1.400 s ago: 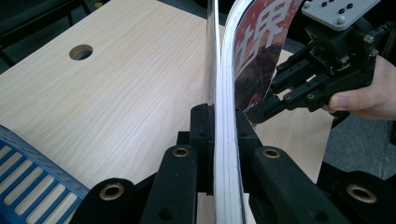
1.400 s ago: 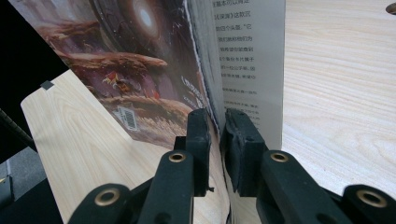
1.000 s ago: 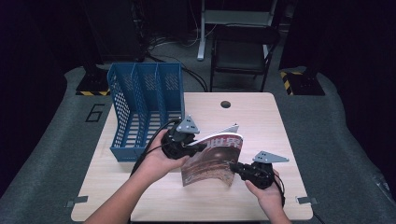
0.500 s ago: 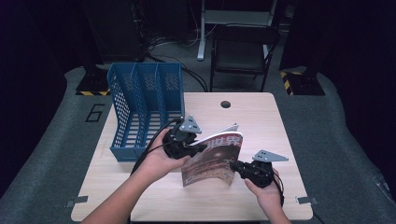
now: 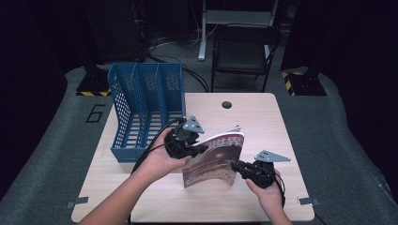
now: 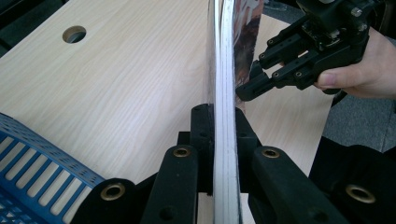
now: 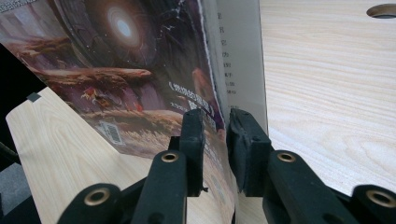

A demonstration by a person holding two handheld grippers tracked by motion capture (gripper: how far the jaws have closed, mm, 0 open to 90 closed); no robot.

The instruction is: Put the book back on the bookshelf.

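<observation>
Above the table (image 5: 263, 117), my left gripper (image 5: 199, 149) clamps the upright magazine (image 5: 213, 159); my right gripper (image 5: 236, 165), jaws just easing apart around its edge, lets go before I file it in the blue rack (image 5: 141, 93).

Blue file rack (image 5: 145, 110), wooden table (image 5: 263, 122), black chair (image 5: 244, 51)

Looks like a lab recording setup: lone wooden table (image 5: 263, 122) on grey floor padding (image 5: 338, 140), black curtains, cables, empty chair (image 5: 241, 51).

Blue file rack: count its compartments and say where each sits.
3. The blue file rack on the table's left has three slots side by side: left, middle, right. All look empty.
</observation>
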